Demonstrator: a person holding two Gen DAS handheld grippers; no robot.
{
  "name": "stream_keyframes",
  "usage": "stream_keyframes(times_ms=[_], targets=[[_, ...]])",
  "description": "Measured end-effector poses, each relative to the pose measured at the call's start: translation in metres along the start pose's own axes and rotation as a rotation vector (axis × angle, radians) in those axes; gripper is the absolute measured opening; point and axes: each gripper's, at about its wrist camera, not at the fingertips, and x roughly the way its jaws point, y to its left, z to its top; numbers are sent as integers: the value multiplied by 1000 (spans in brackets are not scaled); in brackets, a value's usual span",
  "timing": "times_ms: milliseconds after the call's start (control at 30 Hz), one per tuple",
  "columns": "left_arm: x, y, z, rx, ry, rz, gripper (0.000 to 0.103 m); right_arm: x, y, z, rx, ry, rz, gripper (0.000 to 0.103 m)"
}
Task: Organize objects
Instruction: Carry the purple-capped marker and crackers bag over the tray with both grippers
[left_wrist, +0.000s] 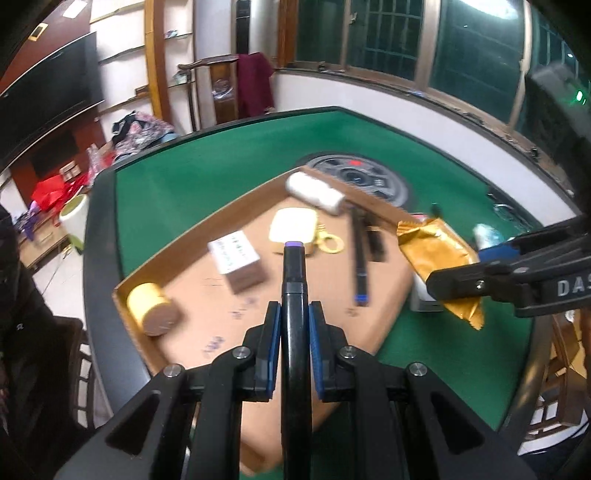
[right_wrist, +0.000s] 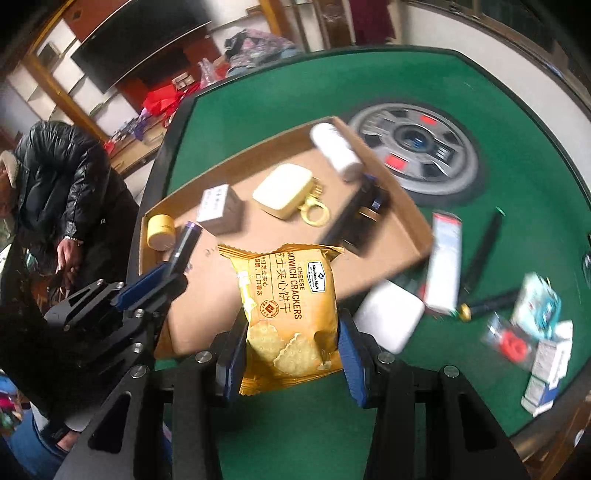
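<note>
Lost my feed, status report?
Left tongs shut on black marker. Right tongs shut on cracker packet. Cardboard tray ahead, partly filled.

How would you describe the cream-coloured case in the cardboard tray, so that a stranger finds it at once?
On the green felt table lies a shallow brown cardboard tray. Near its middle rests the cream rounded-square case. Unlike its neighbours, it carries a gold ring clasp.
</note>
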Motion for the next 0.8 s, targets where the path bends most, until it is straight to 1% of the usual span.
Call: stream_keyframes(times_ms=[67,200,433,533,800], targets=[[8,9,0,3,12,24,14,9,10,6,-16,13,-2,49],[19,21,-3,-2,36,35,14,29,24,15,-29,34,-26,49],[36,31,-4,6,64,37,14,56,27,27,-19,64,-57,49],[39,34,-4,3,72,37,14,64,25,31,-18,75,-79,49],[48,42,-2,-10,83,44,14,79,26,36,-26,93,-92,49]])
